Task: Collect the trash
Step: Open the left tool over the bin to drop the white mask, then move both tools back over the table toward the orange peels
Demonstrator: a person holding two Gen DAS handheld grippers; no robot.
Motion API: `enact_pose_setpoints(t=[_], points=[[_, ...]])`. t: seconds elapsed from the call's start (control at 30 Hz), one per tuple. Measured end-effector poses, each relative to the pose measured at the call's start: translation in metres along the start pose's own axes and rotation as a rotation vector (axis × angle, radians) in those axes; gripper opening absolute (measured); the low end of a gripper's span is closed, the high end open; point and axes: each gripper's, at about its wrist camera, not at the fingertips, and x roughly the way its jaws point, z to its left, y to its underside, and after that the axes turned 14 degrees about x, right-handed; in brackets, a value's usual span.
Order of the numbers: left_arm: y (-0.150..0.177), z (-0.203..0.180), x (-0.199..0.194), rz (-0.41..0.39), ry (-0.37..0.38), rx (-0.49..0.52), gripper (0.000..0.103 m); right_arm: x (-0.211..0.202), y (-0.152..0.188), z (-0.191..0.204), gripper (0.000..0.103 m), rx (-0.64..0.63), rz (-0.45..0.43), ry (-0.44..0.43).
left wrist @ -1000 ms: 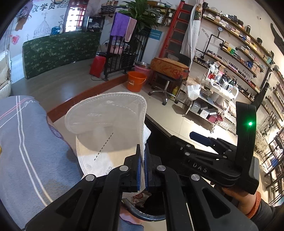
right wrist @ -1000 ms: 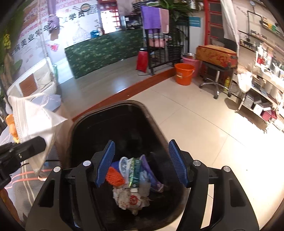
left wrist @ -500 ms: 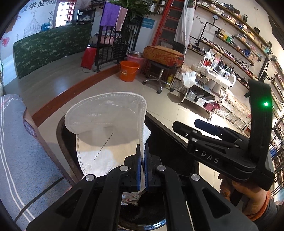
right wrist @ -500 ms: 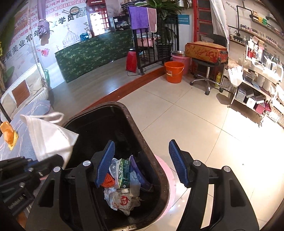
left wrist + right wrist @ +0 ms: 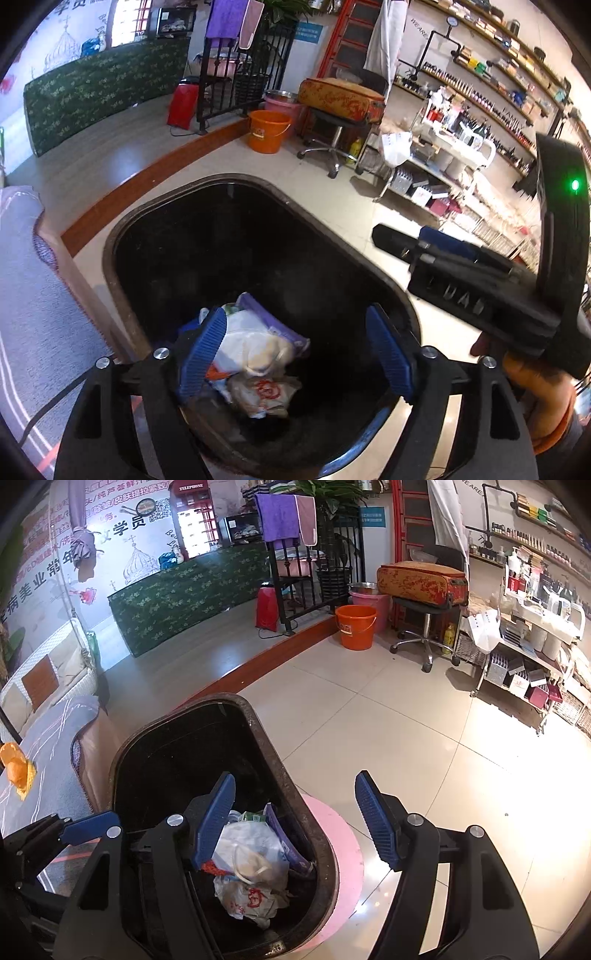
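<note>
A black trash bin (image 5: 122, 236) stands on the tiled floor; it also shows in the right wrist view (image 5: 273, 746). The white face mask (image 5: 247, 343) lies on top of the trash inside it, and shows in the right wrist view (image 5: 251, 853). My left gripper (image 5: 295, 354) is open and empty above the bin's mouth. My right gripper (image 5: 295, 823) is open and empty above the bin's right rim. The right gripper's body (image 5: 480, 295) shows at the right of the left wrist view.
A bed with a grey striped cover (image 5: 55, 746) stands left of the bin, with an orange scrap (image 5: 16, 771) on it. Farther off are an orange bucket (image 5: 356, 626), a wheeled stool with a suitcase (image 5: 423, 587) and shelves of bottles (image 5: 535, 602).
My left gripper has opened and let go of the white face mask, which has dropped into the bin. The left gripper moved over the bin; the right gripper drew back to the right.
</note>
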Motion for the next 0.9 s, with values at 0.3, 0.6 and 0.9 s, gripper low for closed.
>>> enact_pose_setpoints(t=[0.3,0.6,0.9], points=[[0.009,0.017,-0.031,-0.028,-0.047,-0.073,0.089,0.002,0.007,0.012,0.078,-0.001,0.018,-0.024],[0.025,0.051,-0.068,-0.066,-0.156,-0.150,0.094,0.001,0.019,0.055,0.085,-0.075,0.054,-0.111],[0.054,0.108,-0.118,-0.102,-0.326,-0.263,0.097,-0.006,0.036,0.113,0.085,-0.173,0.091,-0.224]])
